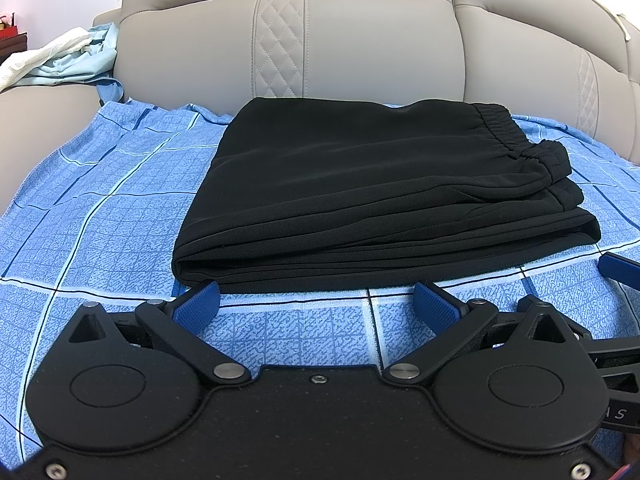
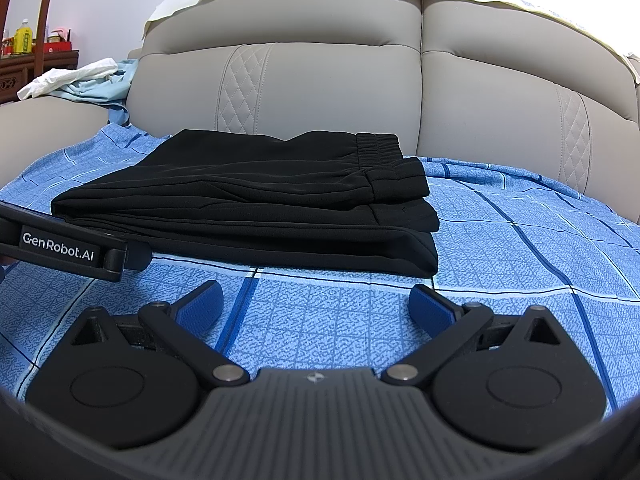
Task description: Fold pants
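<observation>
The black pants point(image 1: 360, 192) lie folded in a flat stack on the blue checked cloth point(image 1: 100, 208), the elastic waistband at the right rear. My left gripper point(image 1: 316, 300) is open and empty, just in front of the stack's near edge. In the right wrist view the pants point(image 2: 260, 208) lie ahead to the left. My right gripper point(image 2: 316, 304) is open and empty over the cloth point(image 2: 520, 260), a little short of the stack. The left gripper's body point(image 2: 64, 248) shows at the left edge of the right wrist view, and a right gripper finger point(image 1: 620, 272) at the right edge of the left wrist view.
The grey sofa backrest point(image 1: 360, 48) rises right behind the pants. A pile of white and light-blue clothes point(image 1: 68, 56) lies on the sofa's left armrest. A wooden cabinet with bottles point(image 2: 24, 52) stands at the far left.
</observation>
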The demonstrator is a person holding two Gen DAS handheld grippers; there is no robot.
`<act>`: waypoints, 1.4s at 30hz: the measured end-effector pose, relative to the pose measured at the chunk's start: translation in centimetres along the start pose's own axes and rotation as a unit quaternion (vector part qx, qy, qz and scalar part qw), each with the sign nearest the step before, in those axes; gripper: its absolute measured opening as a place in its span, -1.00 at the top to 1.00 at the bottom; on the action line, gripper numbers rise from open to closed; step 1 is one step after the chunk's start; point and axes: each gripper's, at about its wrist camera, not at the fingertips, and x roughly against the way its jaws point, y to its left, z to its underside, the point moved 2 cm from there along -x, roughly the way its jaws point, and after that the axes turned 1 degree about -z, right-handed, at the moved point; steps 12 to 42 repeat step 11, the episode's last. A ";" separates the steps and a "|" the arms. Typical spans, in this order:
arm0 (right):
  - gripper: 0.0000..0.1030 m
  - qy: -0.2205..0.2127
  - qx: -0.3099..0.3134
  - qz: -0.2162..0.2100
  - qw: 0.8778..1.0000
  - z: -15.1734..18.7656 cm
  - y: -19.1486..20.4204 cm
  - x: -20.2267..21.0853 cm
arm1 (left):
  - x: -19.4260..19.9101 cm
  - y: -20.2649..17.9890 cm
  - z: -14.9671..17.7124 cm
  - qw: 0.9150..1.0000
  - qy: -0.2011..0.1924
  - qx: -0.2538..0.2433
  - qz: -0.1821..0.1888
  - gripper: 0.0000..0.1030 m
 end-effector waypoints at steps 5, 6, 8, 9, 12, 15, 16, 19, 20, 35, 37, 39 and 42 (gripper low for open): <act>-1.00 0.000 0.000 0.000 1.000 0.0 0.0 0.0 | 0.0 0.0 0.0 1.000 0.000 0.000 0.000 -1.00; -1.00 0.000 0.000 0.000 1.000 0.0 0.0 0.0 | 0.0 0.0 0.0 1.000 -0.001 0.000 0.000 -1.00; -1.00 0.000 0.000 0.000 1.000 0.0 0.0 0.0 | 0.0 0.0 0.0 1.000 -0.001 0.000 0.000 -1.00; -1.00 0.000 0.000 0.000 1.000 0.0 0.0 0.0 | 0.0 0.0 0.0 1.000 0.000 0.000 0.000 -1.00; -1.00 0.000 0.000 0.000 1.000 0.0 0.0 0.0 | 0.0 0.0 0.0 1.000 0.000 0.000 0.000 -1.00; -1.00 0.000 0.000 0.000 1.000 0.0 0.0 0.0 | 0.0 0.0 0.0 1.000 0.000 0.000 0.000 -1.00; -1.00 0.000 0.000 0.000 1.000 0.0 0.0 0.0 | 0.0 0.0 0.0 1.000 0.000 0.000 0.000 -1.00; -1.00 0.000 0.000 0.000 1.000 0.0 0.0 0.0 | 0.0 0.0 0.0 1.000 0.000 0.000 0.000 -1.00; -1.00 0.000 0.000 0.000 1.000 0.0 0.0 0.0 | 0.0 0.0 0.0 1.000 0.000 0.000 0.000 -1.00; -1.00 0.000 0.000 0.000 1.000 0.0 0.0 0.0 | 0.0 0.0 0.0 1.000 0.000 0.000 0.000 -1.00; -1.00 0.000 0.000 0.000 1.000 0.0 0.0 0.0 | 0.0 0.0 0.0 1.000 0.000 0.000 0.000 -1.00; -1.00 0.000 0.000 0.000 1.000 0.0 0.0 0.0 | 0.0 0.0 0.0 1.000 0.000 0.000 0.000 -1.00; -1.00 0.000 0.000 0.000 1.000 0.0 0.0 0.0 | 0.0 0.0 0.0 1.000 0.000 0.000 0.000 -1.00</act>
